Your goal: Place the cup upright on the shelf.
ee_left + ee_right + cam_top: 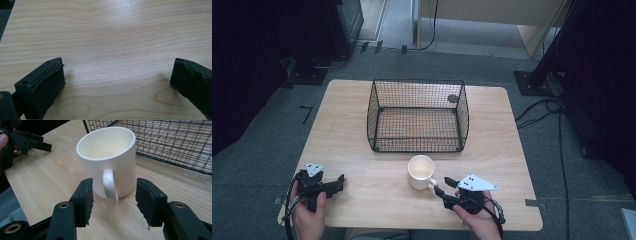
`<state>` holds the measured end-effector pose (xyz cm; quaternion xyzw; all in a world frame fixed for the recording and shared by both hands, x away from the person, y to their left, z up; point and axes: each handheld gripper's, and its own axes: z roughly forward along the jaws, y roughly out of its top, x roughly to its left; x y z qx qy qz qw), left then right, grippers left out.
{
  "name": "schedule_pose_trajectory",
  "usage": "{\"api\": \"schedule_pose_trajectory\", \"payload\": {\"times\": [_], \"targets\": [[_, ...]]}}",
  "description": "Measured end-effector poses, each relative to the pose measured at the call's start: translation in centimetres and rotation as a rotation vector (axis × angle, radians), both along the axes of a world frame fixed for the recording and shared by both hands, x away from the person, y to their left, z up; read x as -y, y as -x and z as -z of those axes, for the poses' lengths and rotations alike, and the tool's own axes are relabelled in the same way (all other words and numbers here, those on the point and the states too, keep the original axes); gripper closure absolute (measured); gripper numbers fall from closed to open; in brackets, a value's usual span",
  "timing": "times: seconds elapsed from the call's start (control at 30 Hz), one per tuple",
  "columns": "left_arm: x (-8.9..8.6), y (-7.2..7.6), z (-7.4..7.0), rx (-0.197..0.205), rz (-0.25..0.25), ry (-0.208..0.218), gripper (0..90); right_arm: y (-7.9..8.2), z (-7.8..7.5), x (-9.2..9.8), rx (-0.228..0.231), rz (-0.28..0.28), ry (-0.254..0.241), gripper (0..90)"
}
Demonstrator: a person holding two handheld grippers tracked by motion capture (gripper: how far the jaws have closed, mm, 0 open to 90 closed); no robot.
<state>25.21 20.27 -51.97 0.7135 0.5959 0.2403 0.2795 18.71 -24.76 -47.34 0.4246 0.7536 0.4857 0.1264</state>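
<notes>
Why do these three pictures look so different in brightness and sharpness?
High view: dim and soft, the floor around the table nearly black, a glare patch inside the mug. Left gripper view: a pale sheen across the bare wood, with soft shadows under the left tongs. Right gripper view: the mug is crisp and evenly lit, the wire basket slightly softer behind.

The mug (108,162) looks like glossy, smooth white ceramic, the table (362,200) matt pale wood grain, the basket (417,116) thin black wire mesh, and the gripper pads (86,200) rough, matt black rubber.
</notes>
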Motion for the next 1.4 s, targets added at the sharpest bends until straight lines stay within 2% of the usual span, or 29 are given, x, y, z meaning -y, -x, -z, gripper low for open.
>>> {"api": "schedule_pose_trajectory", "payload": {"times": [0.27,0.5,0.57,0.67,0.77,0.87,0.9,1.03,1.13,1.23,1.4], "targets": [[0.0,0.0,0.0,0.0,0.0,0.0,0.0,-0.7,0.8,-1.0,-0.025,0.005,0.015,61.2],[0.0,0.0,0.0,0.0,0.0,0.0,0.0,-1.1,1.0,-1.2,-0.036,-0.008,0.016,66.7],[0.0,0.0,0.0,0.0,0.0,0.0,0.0,-1.4,1.2,-1.3,-0.063,-0.034,0.009,74.9],[0.0,0.0,0.0,0.0,0.0,0.0,0.0,-1.6,1.4,-1.4,-0.074,-0.049,0.002,75.0],[0.0,0.0,0.0,0.001,-0.001,0.001,0.0,-1.6,1.5,-1.6,-0.052,-0.031,0.032,69.5],[0.0,0.0,0.0,0.0,0.0,0.0,0.0,-1.6,1.7,-1.9,-0.045,-0.023,0.058,68.7],[0.0,0.0,0.0,0.001,-0.001,0.001,0.0,-1.6,1.8,-2.2,-0.04,-0.026,0.073,73.2],[0.0,0.0,0.0,0.001,-0.001,0.001,0.0,-1.5,1.5,-2.4,-0.012,-0.01,0.107,80.0],[0.0,0.0,0.0,0.0,0.0,0.0,0.0,-1.5,1.2,-2.3,-0.009,0.001,0.086,80.3],[0.0,0.0,0.0,0.0,0.0,0.0,0.0,-1.4,0.5,-2.2,0.012,0.009,0.104,80.4],[0.0,0.0,0.0,0.0,0.0,0.0,0.0,-1.3,-0.1,-2.4,0.027,0.007,0.102,80.4]]}}
